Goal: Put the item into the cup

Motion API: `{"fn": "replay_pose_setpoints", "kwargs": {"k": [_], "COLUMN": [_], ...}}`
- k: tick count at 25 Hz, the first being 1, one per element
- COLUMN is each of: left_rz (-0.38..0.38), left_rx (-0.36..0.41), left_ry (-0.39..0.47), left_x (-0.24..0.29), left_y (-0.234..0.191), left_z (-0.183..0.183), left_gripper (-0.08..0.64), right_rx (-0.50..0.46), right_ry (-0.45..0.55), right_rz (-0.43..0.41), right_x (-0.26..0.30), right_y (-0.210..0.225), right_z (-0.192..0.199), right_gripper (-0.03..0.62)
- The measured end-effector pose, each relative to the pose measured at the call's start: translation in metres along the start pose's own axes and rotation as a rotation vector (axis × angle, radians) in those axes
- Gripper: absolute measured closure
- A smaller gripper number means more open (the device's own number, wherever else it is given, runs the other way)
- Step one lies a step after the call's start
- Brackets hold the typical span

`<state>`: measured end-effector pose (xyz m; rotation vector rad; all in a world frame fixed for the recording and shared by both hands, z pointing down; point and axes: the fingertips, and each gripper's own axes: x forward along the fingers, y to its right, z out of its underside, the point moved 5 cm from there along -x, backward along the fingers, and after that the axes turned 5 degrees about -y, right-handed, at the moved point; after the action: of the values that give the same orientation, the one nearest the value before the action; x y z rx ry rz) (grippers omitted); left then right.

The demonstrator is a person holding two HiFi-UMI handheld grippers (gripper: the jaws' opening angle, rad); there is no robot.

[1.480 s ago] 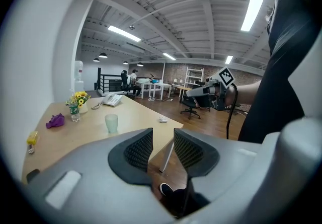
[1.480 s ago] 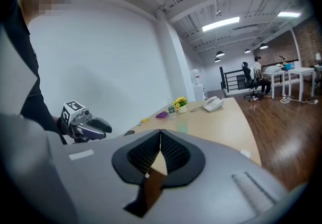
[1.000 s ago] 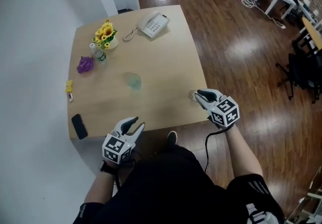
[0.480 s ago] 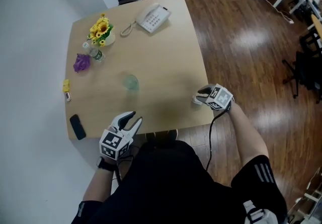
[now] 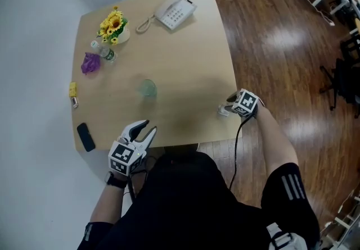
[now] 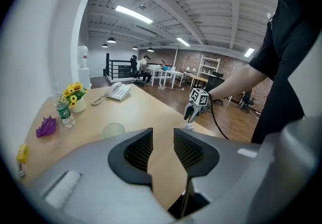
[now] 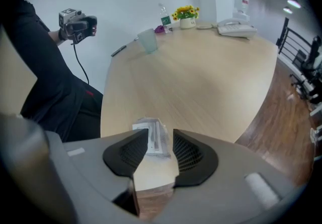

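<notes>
The packet [image 5: 224,110], a small clear wrapper w/ white inside, lies flat on the table [image 5: 185,63] at the near right edge, approx 4 o'clock of the tabletop in the head view. The right claw [image 5: 229,104] is right over it, tips pointing down. In the right gripper view the packet [image 7: 153,132] sits just past and between the claw tips [image 7: 161,138], and the jaws are opening w/ the pads not pressing on it. The cup [image 5: 147,87], see-through w/ a greenish tint, stands upright near the table's middle, at about 10 o'clock from the packet and well apart from it. The left claw [image 5: 145,129] hangs at the near edge, approx 7 o'clock, jaws apart w/ nothing between them; the left gripper view shows only bare table in the gap [image 6: 163,140]. Far side: telephone [image 5: 175,13] at 12 o'clock, flowers [image 5: 111,23] at 11, a bottle [image 5: 108,54] and purple wad [image 5: 90,63] just beside them. Black phone [image 5: 86,137] lies at 8 o'clock.
</notes>
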<state>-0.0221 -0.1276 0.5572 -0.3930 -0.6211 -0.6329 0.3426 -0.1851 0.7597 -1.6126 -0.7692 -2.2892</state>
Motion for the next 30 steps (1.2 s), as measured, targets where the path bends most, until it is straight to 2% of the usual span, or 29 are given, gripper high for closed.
{"fn": "replay_pose_setpoints", "kwargs": {"k": [5, 8, 15, 18, 20, 24, 30], "left_rz": [-0.018, -0.024, -0.034, -0.036, -0.038, -0.050, -0.068], "left_rx": [0.003, 0.001, 0.000, -0.005, -0.009, -0.012, -0.007], "left_ry": [-0.010, -0.005, -0.006, 0.007, 0.017, 0.028, 0.054], "left_x": [-0.001, -0.001, 0.000, 0.000, -0.001, -0.002, -0.007], "left_y": [-0.005, -0.004, -0.006, -0.004, -0.003, -0.003, -0.004], "left_z": [0.005, 0.002, 0.003, -0.004, -0.010, -0.014, -0.012], "left_gripper": [0.436, 0.436, 0.436, 0.436, 0.436, 0.436, 0.436], "right_rx": [0.076, 0.086, 0.056, 0.038, 0.001, -0.131, -0.371], "right_ry": [-0.001, 0.015, 0.071, 0.108, 0.136, 0.184, 0.300], "right_rz": [-0.082, -0.110, -0.096, -0.098, -0.091, -0.032, 0.085], "right_x": [0.007, 0.008, -0.001, -0.011, -0.020, -0.049, -0.098], "right_y": [0.005, 0.001, -0.003, -0.009, -0.015, -0.027, -0.057], "right_z": [0.006, 0.005, -0.006, -0.012, -0.022, -0.057, -0.142], "right_gripper": [0.417, 0.424, 0.568, 0.580, 0.580, 0.580, 0.580]}}
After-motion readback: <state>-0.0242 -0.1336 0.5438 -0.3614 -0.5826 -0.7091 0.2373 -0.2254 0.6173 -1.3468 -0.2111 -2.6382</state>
